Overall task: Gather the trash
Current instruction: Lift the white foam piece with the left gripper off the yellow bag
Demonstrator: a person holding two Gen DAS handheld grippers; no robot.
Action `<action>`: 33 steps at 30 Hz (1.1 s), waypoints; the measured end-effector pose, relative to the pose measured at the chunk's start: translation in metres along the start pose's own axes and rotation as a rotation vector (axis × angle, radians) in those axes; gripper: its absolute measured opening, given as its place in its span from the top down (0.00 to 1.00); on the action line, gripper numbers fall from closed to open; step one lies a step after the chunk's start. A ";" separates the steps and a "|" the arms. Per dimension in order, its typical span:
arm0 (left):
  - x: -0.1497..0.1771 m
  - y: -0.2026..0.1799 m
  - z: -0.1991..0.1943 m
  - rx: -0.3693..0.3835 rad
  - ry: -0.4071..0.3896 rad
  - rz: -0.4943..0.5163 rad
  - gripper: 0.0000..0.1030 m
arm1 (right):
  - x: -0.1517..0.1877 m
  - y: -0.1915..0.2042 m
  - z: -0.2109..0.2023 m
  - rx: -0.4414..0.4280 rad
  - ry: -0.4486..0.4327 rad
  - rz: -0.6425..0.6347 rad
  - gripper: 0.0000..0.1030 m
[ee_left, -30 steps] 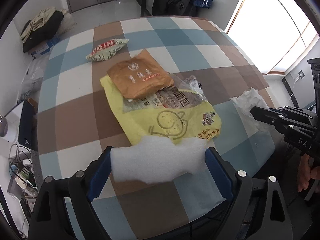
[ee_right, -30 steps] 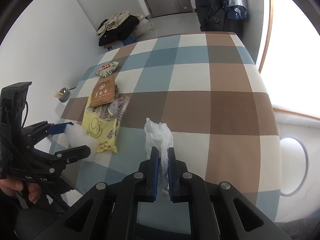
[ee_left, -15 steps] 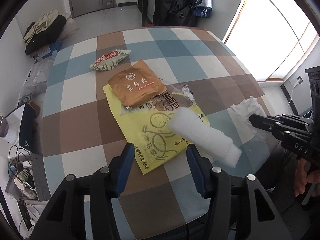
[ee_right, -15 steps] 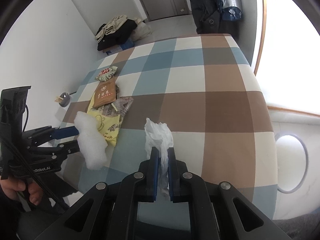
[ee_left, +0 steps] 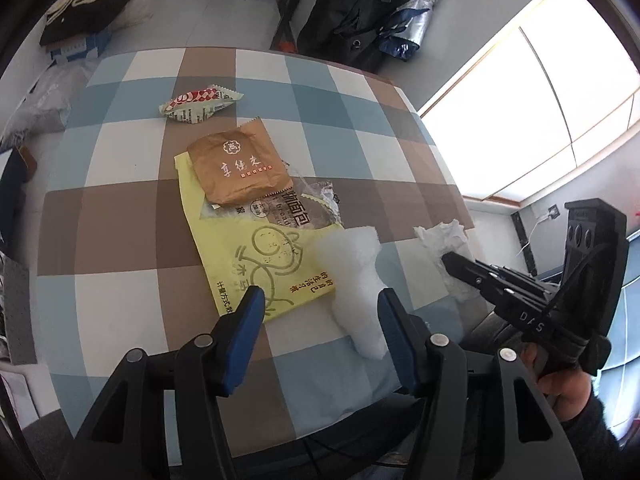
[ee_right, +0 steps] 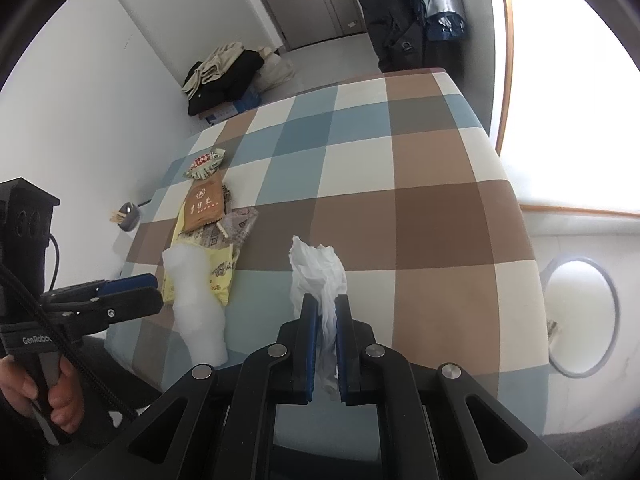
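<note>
My left gripper [ee_left: 318, 312] is open and empty above the table's near edge. A white foam piece [ee_left: 356, 288] lies loose on the table, partly between its fingers, close to the right one; it also shows in the right wrist view [ee_right: 196, 304]. My right gripper [ee_right: 326, 332] is shut on a crumpled white tissue [ee_right: 320, 276], also seen in the left wrist view [ee_left: 444, 240]. A yellow bag [ee_left: 256, 256], a clear bread wrapper [ee_left: 304, 208], a brown packet [ee_left: 238, 168] and a red-and-green snack wrapper [ee_left: 198, 104] lie stacked on the checked tablecloth [ee_left: 120, 216].
Dark coats and a silver umbrella [ee_left: 372, 12] hang beyond the table's far end. A pile of clothes on a box [ee_left: 84, 4] sits on the floor at the far left. A bright window [ee_left: 520, 112] is on the right.
My left gripper let go of the white foam piece and opened wide. The foam dropped onto the table and the yellow bag's corner. The right gripper stayed shut on the tissue.
</note>
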State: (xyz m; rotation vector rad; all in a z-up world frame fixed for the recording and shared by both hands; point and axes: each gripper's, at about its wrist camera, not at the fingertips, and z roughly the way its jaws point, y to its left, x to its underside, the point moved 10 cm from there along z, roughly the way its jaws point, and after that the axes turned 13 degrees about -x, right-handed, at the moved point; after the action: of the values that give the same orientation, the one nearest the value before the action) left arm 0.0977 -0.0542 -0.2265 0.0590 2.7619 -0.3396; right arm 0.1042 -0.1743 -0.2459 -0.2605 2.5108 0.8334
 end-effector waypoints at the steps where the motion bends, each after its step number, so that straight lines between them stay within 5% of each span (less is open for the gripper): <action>1: -0.001 -0.002 -0.001 0.007 -0.007 -0.006 0.42 | -0.001 -0.001 -0.001 -0.003 -0.005 0.005 0.93; 14: 0.000 -0.031 0.032 -0.091 0.028 0.086 0.41 | -0.003 -0.017 -0.012 -0.024 -0.029 0.067 0.93; 15: 0.000 -0.030 0.033 -0.103 0.028 0.089 0.43 | -0.004 -0.017 -0.012 -0.024 -0.028 0.067 0.93; 17: 0.001 -0.029 0.038 -0.146 0.041 0.118 0.63 | -0.004 -0.017 -0.013 -0.026 -0.029 0.065 0.93; 20: 0.001 -0.032 0.036 -0.106 0.046 0.109 0.75 | -0.005 -0.016 -0.013 -0.031 -0.033 0.060 0.93; 33: -0.024 -0.041 0.006 -0.058 -0.043 0.075 0.77 | -0.023 -0.004 -0.050 -0.097 -0.102 0.058 0.93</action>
State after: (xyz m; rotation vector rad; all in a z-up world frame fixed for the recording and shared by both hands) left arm 0.1184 -0.0955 -0.2139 0.1380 2.7165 -0.2383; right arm 0.1067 -0.2071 -0.2019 -0.1734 2.3967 0.9691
